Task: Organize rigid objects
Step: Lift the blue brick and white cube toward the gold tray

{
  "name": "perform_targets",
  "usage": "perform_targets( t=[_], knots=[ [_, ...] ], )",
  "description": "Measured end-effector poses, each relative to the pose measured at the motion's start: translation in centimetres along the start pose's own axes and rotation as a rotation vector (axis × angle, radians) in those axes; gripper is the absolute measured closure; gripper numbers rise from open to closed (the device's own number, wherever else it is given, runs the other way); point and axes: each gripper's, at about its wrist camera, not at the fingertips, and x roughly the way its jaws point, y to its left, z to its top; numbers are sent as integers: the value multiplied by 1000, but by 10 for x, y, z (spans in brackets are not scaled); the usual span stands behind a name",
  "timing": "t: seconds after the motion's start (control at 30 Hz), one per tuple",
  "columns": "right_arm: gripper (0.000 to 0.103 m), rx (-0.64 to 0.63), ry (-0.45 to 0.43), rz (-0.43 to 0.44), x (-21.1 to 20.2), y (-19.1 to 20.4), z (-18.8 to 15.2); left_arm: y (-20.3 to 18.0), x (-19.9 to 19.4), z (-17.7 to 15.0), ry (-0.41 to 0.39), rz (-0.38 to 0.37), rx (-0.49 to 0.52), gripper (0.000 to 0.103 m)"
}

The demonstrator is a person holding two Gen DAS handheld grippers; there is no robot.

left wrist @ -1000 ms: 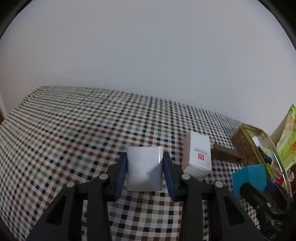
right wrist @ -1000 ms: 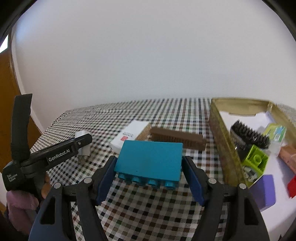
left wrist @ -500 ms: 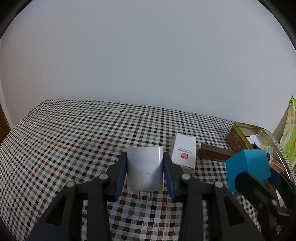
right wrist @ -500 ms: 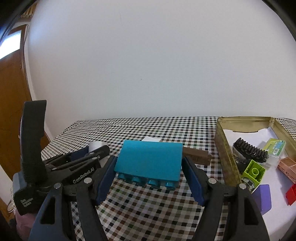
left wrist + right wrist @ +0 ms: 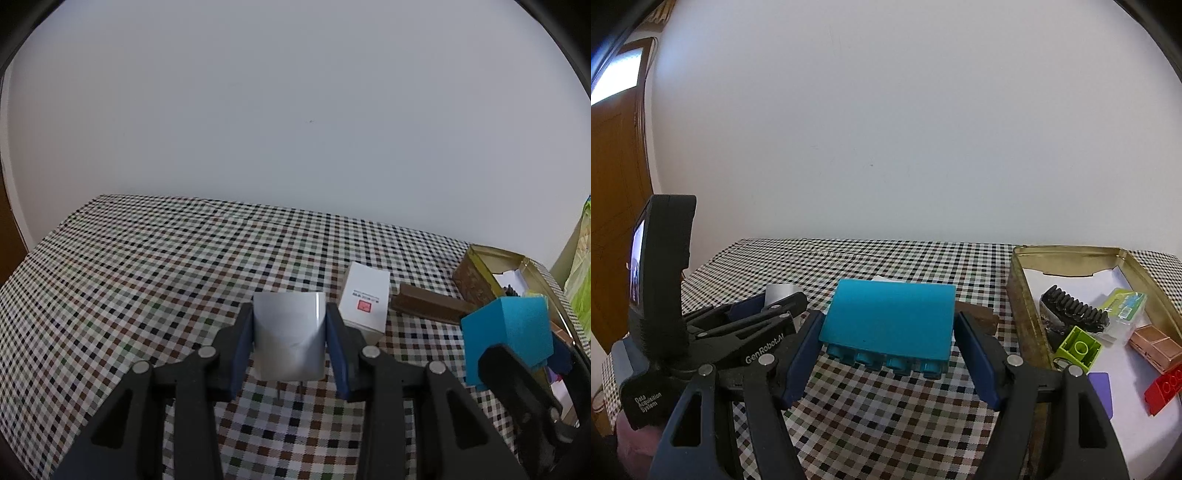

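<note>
**Both grippers loaded above the checked tablecloth**

Now each gripper carries something clear of the table. The left gripper point(image 5: 289, 341) has its jaws drawn fairly close and clamped on a white plug adapter point(image 5: 288, 338); two metal pins hang from the adapter's underside, above the checked tablecloth point(image 5: 155, 266). The right gripper point(image 5: 888, 349) stands much wider, its blue pads pressed against the two ends of a teal building brick point(image 5: 888, 319), which is held studs downward over the cloth.

On the table beyond the adapter, a small white box point(image 5: 365, 301) with a red mark lies toward the right side, and just beside it, further right, lies a long brown bar point(image 5: 428, 304). An open gold tin point(image 5: 1019, 291) sits at the right edge of the table. Inside it, on a white lining, lie a black toothed clip point(image 5: 1075, 306), a lime-green brick point(image 5: 1078, 349), a small green-labelled packet point(image 5: 1126, 304), a copper-coloured block point(image 5: 1154, 347) and a red brick point(image 5: 1163, 391).

In the right wrist view the left gripper appears at the left, with a phone-like screen mounted upright on it.
</note>
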Motion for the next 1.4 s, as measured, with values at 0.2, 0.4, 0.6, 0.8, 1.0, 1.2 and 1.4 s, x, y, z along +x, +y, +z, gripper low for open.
perform_targets(
  t=[0.2,0.4,0.6,0.8,1.0,1.2,1.4],
  knots=[
    [29,7,-5,2,-6,-4,0,-3,-1,-2,2,4,-5,66],
    [29,2,-3,7,-8,-6,0,-7,-3,-2,0,3,2,66],
    [29,8,-11,6,-12,-10,0,-14,-6,-5,-6,9,8,66],
    [29,17,-13,6,-16,-18,-2,-21,-9,-8,-4,8,7,66],
    [29,21,-25,8,-29,-20,-3,-30,-13,-9,-13,12,18,66],
    [29,29,-35,0,-38,-31,-4,-39,-14,-10,-15,19,12,66],
    [29,35,-44,-6,-49,-40,-7,-49,-20,-13,-15,9,22,66]
  ],
)
